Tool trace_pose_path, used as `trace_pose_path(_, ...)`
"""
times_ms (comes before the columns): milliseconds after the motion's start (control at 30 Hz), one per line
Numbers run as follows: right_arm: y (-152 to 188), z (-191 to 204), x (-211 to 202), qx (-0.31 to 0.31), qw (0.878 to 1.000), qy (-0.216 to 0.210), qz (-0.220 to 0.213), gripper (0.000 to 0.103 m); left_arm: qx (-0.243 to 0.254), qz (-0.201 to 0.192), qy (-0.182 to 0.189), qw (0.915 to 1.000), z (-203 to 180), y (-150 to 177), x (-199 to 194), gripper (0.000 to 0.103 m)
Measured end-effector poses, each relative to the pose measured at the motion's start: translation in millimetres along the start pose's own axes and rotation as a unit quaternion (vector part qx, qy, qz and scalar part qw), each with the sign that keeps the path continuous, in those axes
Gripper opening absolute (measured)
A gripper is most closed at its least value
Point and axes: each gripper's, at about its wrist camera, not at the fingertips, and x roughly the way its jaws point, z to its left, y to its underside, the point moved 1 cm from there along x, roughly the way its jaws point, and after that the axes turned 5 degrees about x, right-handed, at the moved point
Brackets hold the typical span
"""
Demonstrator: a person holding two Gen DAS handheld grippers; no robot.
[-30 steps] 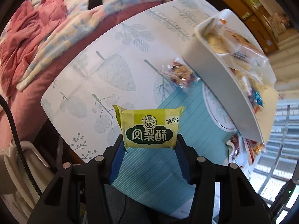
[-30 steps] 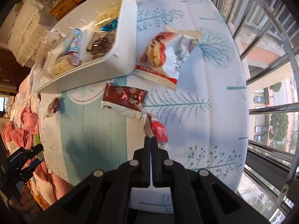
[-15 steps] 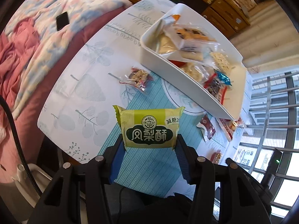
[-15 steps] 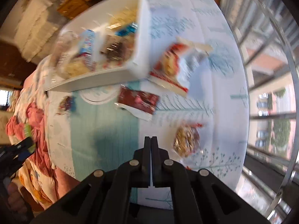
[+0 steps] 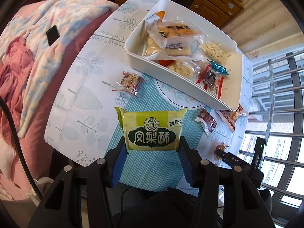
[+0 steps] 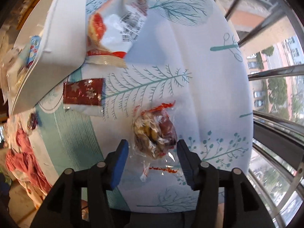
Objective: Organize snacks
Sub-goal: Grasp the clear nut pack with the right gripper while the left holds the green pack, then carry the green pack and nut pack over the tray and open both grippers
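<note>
Right gripper [image 6: 152,148]: the jaws, pressed together half a second ago, are now spread wide, one on each side of a clear-wrapped nut candy [image 6: 154,134] lying on the tablecloth [image 6: 199,76]. The blue pads [image 6: 121,153] stand beside the wrapper without touching it. A second ago this gripper pointed between the snacks; it has since swung over the candy. Judgement: a pick-up is being set up, and closing the jaws is the remaining step.

Left gripper [image 5: 153,146]: it pinches a yellow-green pastry packet [image 5: 152,129] by its lower edge, held upright above the table, as in both earlier frames. The view past it has changed: the white tray [image 5: 167,72] now lies ahead with its open top fully visible. Judgement: the packet is being carried toward the tray for release.

Further out, loose on the cloth: a second nut candy [image 5: 130,82] near the tray's front wall, a dark red packet [image 6: 83,93] just beside the tray, and a red-and-white bag [image 6: 115,30] against the tray's side. These are not yet sorted.
</note>
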Motion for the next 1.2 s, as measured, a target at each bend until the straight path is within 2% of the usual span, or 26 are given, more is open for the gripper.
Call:
trace_pose_path(167,-5.8,0.5,-1.6,0.005,1.000,-0.005,-0.009,0.054,0.018,0.007,-0.001,0.9998,-5.6,-13.6,-2.5,0.051)
trace_pose_path(400,-9.4,3.6,-0.7,0.025,1.000,-0.002,-0.016,0.053,0.068,0.013,-0.003,0.9976,-24.3,-40.6,-8.4,0.051)
trace_pose_path(433,-9.0,4.0,-1.0,0.027,1.000,0.000,-0.015,0.052,0.077,0.013,-0.003,0.9969,-28.0,-45.1,-9.9,0.051)
trace_pose_path(467,-7.4,4.4,-1.8,0.031,0.999,0.000,-0.015,0.035,0.085,0.012,-0.003,0.9963,-31.0,-48.9,-11.4,0.051)
trace_pose_path(533,-8.1,-0.5,-8.4,0.041,0.999,-0.007,-0.024,0.034,0.104,0.011,-0.005,0.9945,-38.0,-57.6,-14.8,0.051)
trace_pose_path(633,-9.8,-8.3,-6.3,0.073,0.997,-0.033,-0.011,0.034,0.129,0.010,-0.004,0.9916,-48.5,-69.1,-19.5,0.051)
trace_pose_path(733,-8.7,-11.2,-8.9,0.086,0.996,-0.033,-0.012,0.034,0.157,0.010,-0.001,0.9876,-58.3,-82.6,-25.3,0.051)
trace_pose_path(833,-8.6,-11.2,-18.9,0.106,0.993,-0.055,-0.013,0.034,0.183,0.010,0.002,0.9830,-66.0,-95.3,-29.9,0.051)
trace_pose_path(1067,-9.4,7.9,-64.8,0.119,0.988,-0.078,-0.054,0.034,0.235,0.008,0.011,0.9718,-81.4,-124.9,-31.2,0.051)
trace_pose_path(1200,-12.3,30.8,-94.3,0.112,0.986,-0.071,-0.100,0.034,0.254,0.010,0.012,0.9670,-85.3,-139.2,-25.1,0.051)
